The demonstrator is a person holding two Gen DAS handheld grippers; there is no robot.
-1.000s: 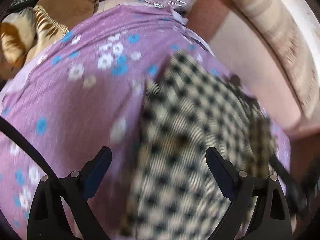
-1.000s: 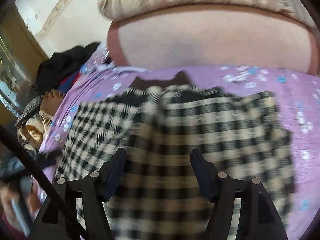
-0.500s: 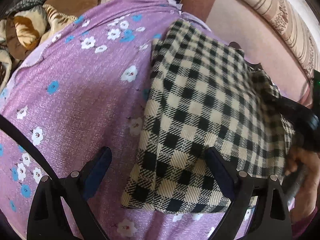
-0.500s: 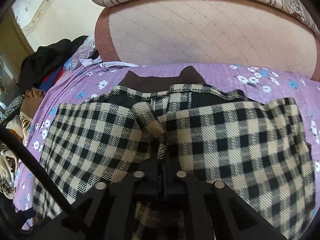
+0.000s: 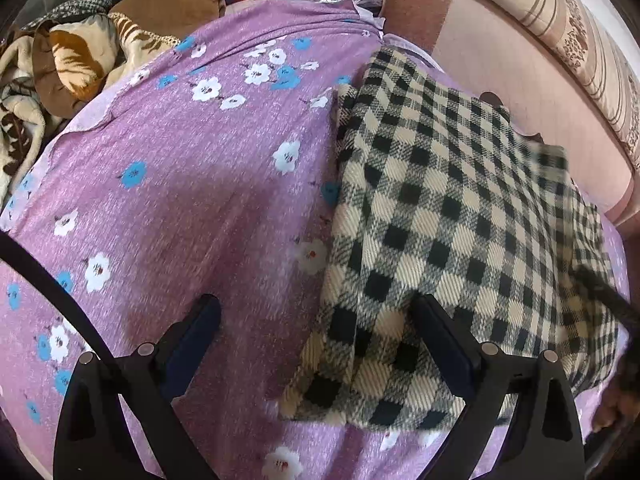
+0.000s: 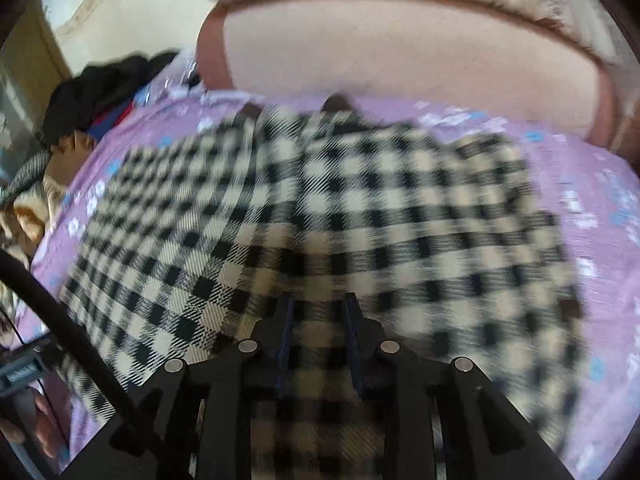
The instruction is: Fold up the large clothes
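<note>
A black-and-cream checked garment (image 5: 452, 216) lies folded on a purple flowered bedsheet (image 5: 192, 184). My left gripper (image 5: 316, 332) is open just above the garment's near left corner, its right finger over the cloth and its left finger over the sheet. In the right wrist view the garment (image 6: 304, 216) fills the middle, blurred by motion. My right gripper (image 6: 318, 316) has its jaws a narrow gap apart, with checked cloth showing between them; I cannot tell whether they pinch it.
A pink padded headboard (image 6: 400, 68) and a striped pillow (image 5: 580, 24) stand behind the garment. A heap of brown, cream and dark clothes (image 5: 80, 48) lies at the sheet's far left edge. A black cable (image 5: 52, 280) crosses the left wrist view.
The right gripper was open, closed fully half a second ago, and now shows a narrow gap. The garment's top layer has been laid over. The left gripper stayed open and drew closer.
</note>
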